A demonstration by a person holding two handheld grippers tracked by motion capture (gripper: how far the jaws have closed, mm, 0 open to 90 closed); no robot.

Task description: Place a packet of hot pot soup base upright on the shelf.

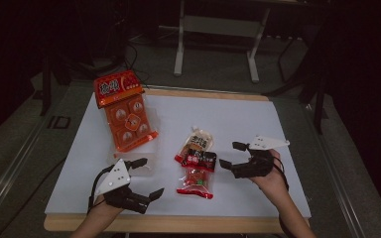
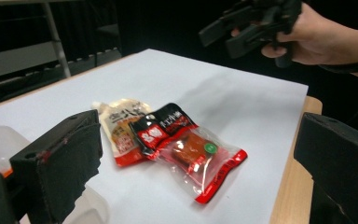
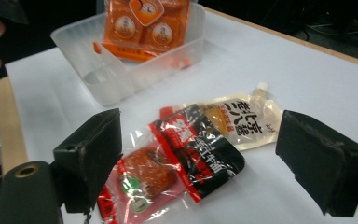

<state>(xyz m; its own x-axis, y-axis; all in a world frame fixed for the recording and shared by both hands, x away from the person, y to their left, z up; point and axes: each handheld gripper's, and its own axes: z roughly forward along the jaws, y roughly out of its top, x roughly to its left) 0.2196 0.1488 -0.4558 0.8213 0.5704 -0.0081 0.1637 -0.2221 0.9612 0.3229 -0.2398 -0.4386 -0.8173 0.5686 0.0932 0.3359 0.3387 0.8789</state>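
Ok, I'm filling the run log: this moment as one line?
left gripper: open, empty | right gripper: open, empty | red-black packet: on table between grippers, overlapping cream pouch | orange pack: in clear tray

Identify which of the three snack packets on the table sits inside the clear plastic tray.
The orange multi-pack. It rests in the clear plastic tray, while the cream spouted pouch and red-and-black packet lie overlapping on the white sheet.

Red-and-black packet (image 1: 196, 171), cream pouch (image 1: 197, 140), orange pack (image 1: 125, 110), white table (image 1: 238, 119).

High view looks down — both gripper views closely share, seemingly, the snack packet (image 2: 186, 149).
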